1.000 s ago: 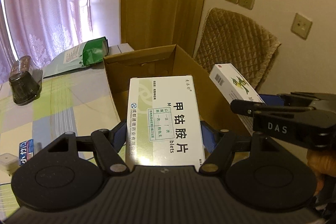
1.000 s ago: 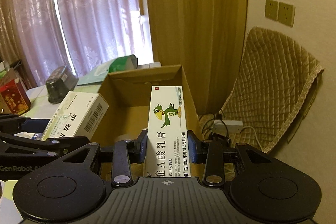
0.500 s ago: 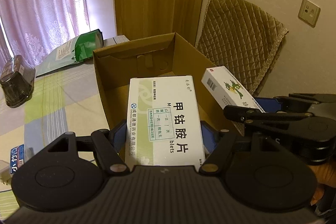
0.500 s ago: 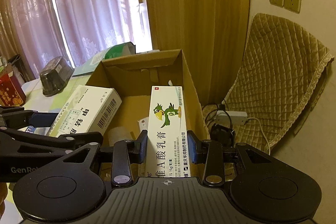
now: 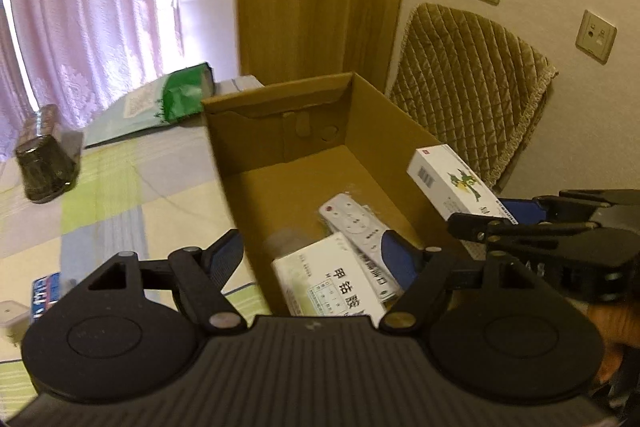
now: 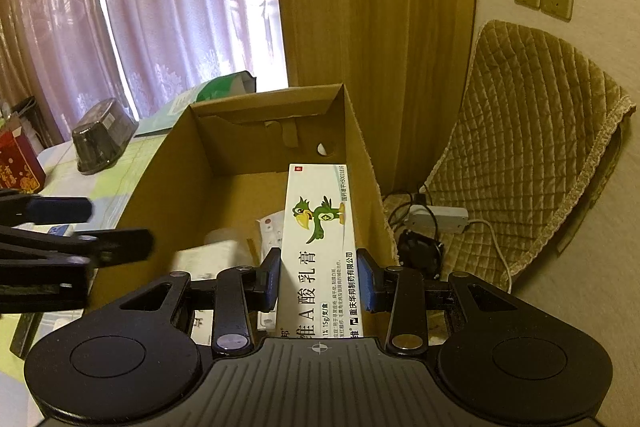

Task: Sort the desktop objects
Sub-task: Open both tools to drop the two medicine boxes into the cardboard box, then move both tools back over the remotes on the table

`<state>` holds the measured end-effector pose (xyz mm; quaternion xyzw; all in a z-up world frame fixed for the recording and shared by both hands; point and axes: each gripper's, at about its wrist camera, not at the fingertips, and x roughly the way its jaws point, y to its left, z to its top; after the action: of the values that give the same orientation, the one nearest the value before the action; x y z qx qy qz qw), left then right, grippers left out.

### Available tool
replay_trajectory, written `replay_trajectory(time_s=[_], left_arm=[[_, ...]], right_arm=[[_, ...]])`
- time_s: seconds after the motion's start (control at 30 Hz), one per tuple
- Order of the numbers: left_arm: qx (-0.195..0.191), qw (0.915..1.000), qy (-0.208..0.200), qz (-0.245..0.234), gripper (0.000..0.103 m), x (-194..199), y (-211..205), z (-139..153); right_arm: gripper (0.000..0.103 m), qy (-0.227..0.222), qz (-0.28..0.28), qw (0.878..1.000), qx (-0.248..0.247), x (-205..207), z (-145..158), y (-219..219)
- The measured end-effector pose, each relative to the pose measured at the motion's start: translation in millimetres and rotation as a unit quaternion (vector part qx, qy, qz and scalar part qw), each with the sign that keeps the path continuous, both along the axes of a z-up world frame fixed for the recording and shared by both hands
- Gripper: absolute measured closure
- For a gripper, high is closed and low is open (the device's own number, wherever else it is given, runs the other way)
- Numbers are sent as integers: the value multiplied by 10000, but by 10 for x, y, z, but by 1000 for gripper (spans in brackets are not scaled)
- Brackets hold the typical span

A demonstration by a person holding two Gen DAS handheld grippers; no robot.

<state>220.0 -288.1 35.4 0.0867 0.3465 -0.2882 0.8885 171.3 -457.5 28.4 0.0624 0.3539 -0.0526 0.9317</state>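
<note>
An open cardboard box (image 5: 372,115) (image 6: 168,163) stands on the table. My left gripper (image 5: 312,251) is open above its near end. The white tablet box (image 5: 328,279) that it held lies inside, beside a white remote (image 5: 352,219); the tablet box (image 6: 208,259) shows blurred in the right wrist view. My right gripper (image 6: 318,279) is shut on the long white ointment box with a green bird (image 6: 320,227) (image 5: 456,183), held over the right side of the cardboard box. From the left wrist view the right gripper (image 5: 520,215) is at the right.
On the checked tablecloth (image 5: 100,195) stand a dark plastic tub (image 5: 46,163) (image 6: 104,139), a green-and-white bag (image 5: 160,103) and a small blue packet (image 5: 44,291). A red carton (image 6: 16,163) sits far left. A quilted chair (image 6: 532,147) and a power strip (image 6: 436,219) lie right of the box.
My left gripper opened and the white tablet box dropped into the cardboard box. My right gripper kept hold of the ointment box and moved a little further over the box.
</note>
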Motion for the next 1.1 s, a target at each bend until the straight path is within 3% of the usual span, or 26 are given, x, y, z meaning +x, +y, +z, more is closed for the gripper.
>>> replay_trajectory(time_s=[0.6, 1.1], left_arm=[[-149, 9992, 113, 341, 31, -196, 533, -22], [-163, 9970, 298, 702, 31, -429, 1001, -121]], right_arm=[[65, 11, 476, 9988, 106, 159, -28, 318], [65, -244, -143, 9995, 116, -285, 94, 187]])
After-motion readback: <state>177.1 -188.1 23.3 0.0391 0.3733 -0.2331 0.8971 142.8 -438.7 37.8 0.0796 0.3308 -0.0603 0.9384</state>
